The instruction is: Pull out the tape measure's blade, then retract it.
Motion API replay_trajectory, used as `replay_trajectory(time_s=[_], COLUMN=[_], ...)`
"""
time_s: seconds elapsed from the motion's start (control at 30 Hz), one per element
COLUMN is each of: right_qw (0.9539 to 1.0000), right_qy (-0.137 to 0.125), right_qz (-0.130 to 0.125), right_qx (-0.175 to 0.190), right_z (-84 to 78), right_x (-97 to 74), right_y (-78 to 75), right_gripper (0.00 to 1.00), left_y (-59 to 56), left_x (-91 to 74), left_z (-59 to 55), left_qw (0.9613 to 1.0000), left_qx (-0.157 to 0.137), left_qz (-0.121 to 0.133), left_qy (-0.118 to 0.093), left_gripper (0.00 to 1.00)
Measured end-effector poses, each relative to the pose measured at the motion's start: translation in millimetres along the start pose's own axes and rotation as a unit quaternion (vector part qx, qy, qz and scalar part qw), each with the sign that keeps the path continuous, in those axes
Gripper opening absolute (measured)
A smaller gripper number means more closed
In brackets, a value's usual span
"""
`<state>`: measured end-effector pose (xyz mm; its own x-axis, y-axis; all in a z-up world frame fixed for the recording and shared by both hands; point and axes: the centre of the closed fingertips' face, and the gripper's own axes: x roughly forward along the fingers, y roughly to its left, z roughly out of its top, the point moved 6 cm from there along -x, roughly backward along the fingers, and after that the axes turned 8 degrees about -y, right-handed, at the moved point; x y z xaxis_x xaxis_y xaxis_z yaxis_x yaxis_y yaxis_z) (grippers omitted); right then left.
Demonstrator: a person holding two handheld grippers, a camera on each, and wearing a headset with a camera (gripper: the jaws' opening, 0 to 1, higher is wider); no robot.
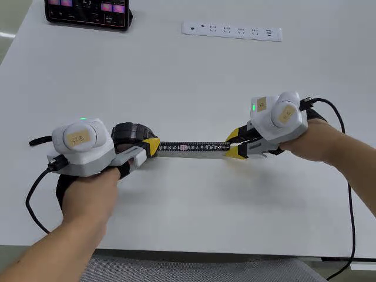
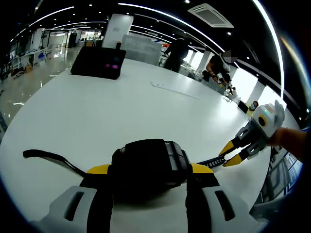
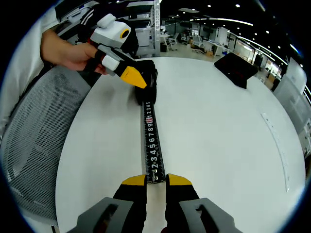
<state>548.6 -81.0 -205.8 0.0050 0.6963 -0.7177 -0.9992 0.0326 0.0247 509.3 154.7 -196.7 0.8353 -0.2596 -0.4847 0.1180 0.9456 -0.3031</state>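
Anchoring the tape measure case point(image 1: 130, 136) in the left gripper point(image 1: 150, 147), fingers clamped round it; pinching the tip of the blade point(image 1: 191, 147) with the right gripper point(image 3: 155, 180), fingers closed on it, to draw it taut just above the surface point(image 1: 188, 76).

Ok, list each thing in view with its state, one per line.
Tape measure case: clamped in the left gripper.
Blade: pulled out partway, tip pinched by the right gripper.
Tablet: screen lit.
Power strip: sockets empty.
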Motion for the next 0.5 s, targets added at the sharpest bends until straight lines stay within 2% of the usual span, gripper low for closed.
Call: replay_trajectory(time_s=[0.5], right_qw=[0.9999], right_qy=[-0.012], right_qz=[0.008], right_qx=[-0.004], right_z=[13.9], right_x=[15.8], right_y=[2.4], right_gripper=[0.11], left_y=[-0.2], left_x=[1.0], left_z=[-0.9], left_qw=[1.0], left_qx=[-0.006], left_qz=[-0.005], left_qy=[-0.001], left_gripper=[0.56])
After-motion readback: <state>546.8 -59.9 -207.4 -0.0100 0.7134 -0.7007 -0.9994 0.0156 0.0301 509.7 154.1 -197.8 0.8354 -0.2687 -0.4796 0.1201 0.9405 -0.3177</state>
